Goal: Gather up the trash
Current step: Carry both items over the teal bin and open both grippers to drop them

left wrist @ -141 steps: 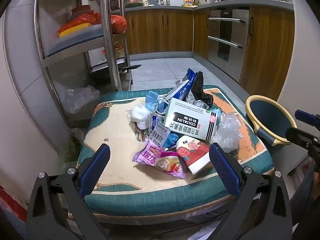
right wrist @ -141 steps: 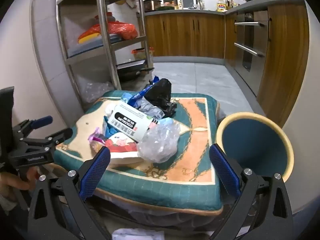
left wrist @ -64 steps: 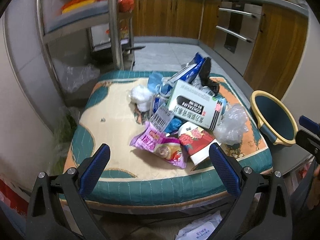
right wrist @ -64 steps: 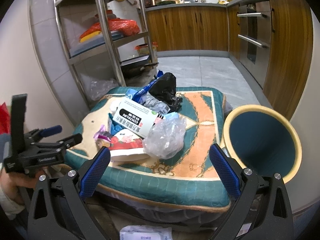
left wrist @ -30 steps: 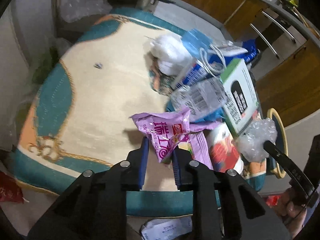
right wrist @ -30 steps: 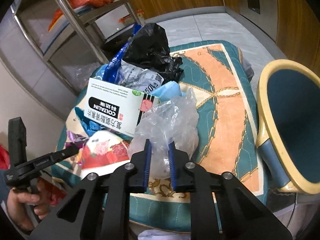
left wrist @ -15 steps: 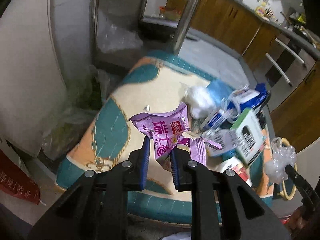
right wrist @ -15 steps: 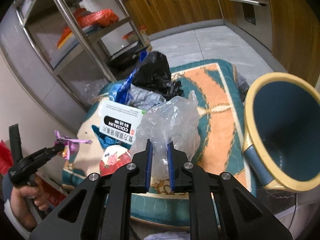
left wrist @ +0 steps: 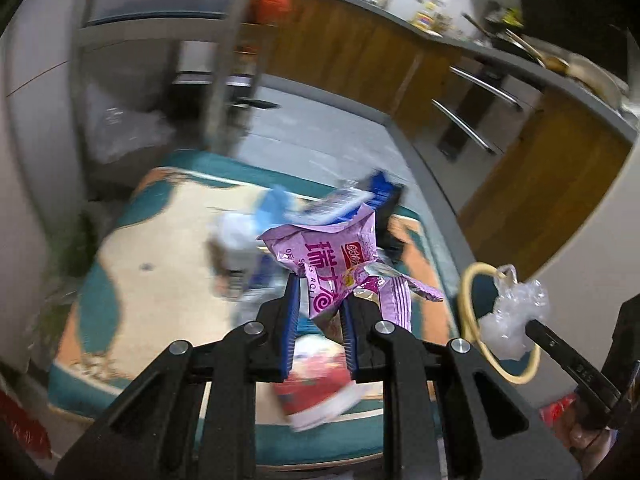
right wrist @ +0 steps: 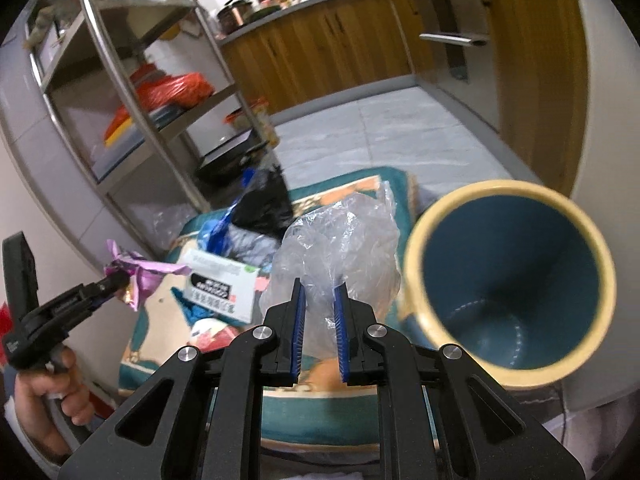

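Both hands carry a catch above the cushion (right wrist: 352, 412): the left gripper (left wrist: 318, 316) has its jaws pinching a purple snack wrapper (left wrist: 332, 264), and the right gripper (right wrist: 319, 312) has its jaws pinching a crumpled clear plastic bag (right wrist: 340, 248), which hangs just beside the rim of the blue bin (right wrist: 516, 280). To finish well, each piece should be carried fully over the bin's mouth before the jaws spread, since light film may drift. More litter, a white box (right wrist: 222, 284) among it, lies on the cushion beside the bin.
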Demonstrator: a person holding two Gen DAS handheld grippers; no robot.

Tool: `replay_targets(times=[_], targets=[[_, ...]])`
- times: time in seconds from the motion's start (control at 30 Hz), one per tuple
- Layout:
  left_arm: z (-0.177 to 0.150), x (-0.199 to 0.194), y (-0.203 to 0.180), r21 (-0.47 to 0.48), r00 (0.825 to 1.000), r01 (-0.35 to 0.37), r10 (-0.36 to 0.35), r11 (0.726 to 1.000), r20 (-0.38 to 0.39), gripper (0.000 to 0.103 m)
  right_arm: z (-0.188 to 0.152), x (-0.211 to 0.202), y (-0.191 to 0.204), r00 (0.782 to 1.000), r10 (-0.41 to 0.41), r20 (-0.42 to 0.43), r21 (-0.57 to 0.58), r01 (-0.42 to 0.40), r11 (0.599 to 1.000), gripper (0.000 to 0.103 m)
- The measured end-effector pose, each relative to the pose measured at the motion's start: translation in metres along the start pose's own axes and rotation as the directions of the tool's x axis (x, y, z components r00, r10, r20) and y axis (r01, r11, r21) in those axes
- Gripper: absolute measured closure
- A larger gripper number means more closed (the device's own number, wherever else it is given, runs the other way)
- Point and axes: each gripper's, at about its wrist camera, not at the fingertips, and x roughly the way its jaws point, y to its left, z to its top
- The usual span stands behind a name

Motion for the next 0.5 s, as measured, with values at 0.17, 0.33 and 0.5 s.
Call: replay_targets(times=[0.17,0.33,0.5], targets=[[-0.004,0.019,-0.053,0.093,0.997,0.068,-0.064,0.993,-0.045,0.084,-0.001,-0.014,-0.024,0.999,-0.042,0.022,0.037,0.041,0.998,0.088],[-0.008,0.039,-0.101,0.159,0.99,0.12,-0.106,0.98,-0.091,0.084,-0.005,-0.026,-0.049,0.996,-0.081,0.039,0.077,0.078,0.994,0.088],[-0.007,0.058,-0.142,0.211,0.982,0.168,-0.143,0.963,-0.126,0.084,-0.008,-0.036,-0.072,0.991,-0.127,0.051,0.118,0.12,0.986,0.088]])
